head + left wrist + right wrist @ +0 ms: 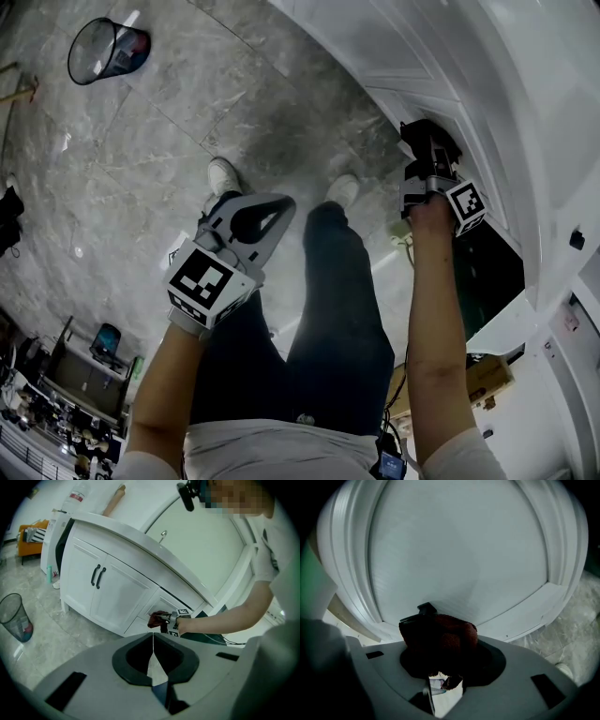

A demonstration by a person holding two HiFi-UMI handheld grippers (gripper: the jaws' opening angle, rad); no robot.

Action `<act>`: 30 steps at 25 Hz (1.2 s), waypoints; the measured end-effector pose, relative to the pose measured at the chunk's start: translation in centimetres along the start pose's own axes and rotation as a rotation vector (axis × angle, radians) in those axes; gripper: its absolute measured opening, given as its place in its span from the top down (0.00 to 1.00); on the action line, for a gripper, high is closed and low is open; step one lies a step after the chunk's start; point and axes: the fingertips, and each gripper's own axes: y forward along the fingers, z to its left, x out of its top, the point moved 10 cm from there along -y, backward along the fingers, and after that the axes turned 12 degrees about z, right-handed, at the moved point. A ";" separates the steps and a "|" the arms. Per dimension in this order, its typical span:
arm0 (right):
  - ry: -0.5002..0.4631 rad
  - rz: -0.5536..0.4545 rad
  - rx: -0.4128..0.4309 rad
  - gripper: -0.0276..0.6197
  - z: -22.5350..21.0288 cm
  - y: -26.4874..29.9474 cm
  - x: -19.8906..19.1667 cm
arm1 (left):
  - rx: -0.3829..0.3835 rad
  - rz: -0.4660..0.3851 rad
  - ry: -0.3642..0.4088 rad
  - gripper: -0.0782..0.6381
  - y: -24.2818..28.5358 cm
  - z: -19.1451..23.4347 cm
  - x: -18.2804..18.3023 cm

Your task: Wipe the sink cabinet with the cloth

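Observation:
A dark red cloth (449, 639) is bunched between the jaws of my right gripper (438, 631), which is shut on it. The cloth is pressed against a white panelled front of the sink cabinet (459, 550). In the head view the right gripper (427, 141) is held out against the cabinet (441, 75) at the right. My left gripper (274, 214) hangs over the floor in front of my legs, jaws shut and empty. From the left gripper (153, 641) view, the cloth (156, 619) touches a lower cabinet front, right of the double doors (112, 592).
A wire waste bin (108, 49) stands on the marble floor (141, 178), away from the cabinet. A dark open compartment (487, 272) gapes beside my right forearm, with a cardboard box (489, 377) below it. My shoes (223, 175) are close to the cabinet base.

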 end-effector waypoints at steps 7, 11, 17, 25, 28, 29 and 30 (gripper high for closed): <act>-0.115 0.032 -0.075 0.73 0.0 -0.8 0.5 | -0.015 -0.002 0.000 0.87 0.7 -1.0 0.4; -0.173 0.037 -0.142 0.73 -0.3 -1.4 0.7 | -0.024 0.000 0.006 0.87 1.0 -1.4 0.2; -0.296 0.046 -0.254 0.73 -0.1 -2.6 1.1 | -0.025 0.000 0.007 0.87 0.8 -1.4 0.0; -0.514 0.067 -0.432 0.73 0.9 -4.0 1.4 | -0.029 0.004 0.015 0.87 0.4 -1.3 -0.4; -0.544 0.079 -0.436 0.73 1.1 -4.4 1.4 | -0.036 0.004 0.017 0.87 0.3 -1.4 -0.4; -0.548 0.094 -0.423 0.73 1.1 -4.4 1.4 | -0.038 0.003 0.017 0.87 0.3 -1.4 -0.4; -0.552 0.113 -0.407 0.73 1.1 -4.4 1.3 | -0.039 0.002 0.018 0.87 0.2 -1.4 -0.4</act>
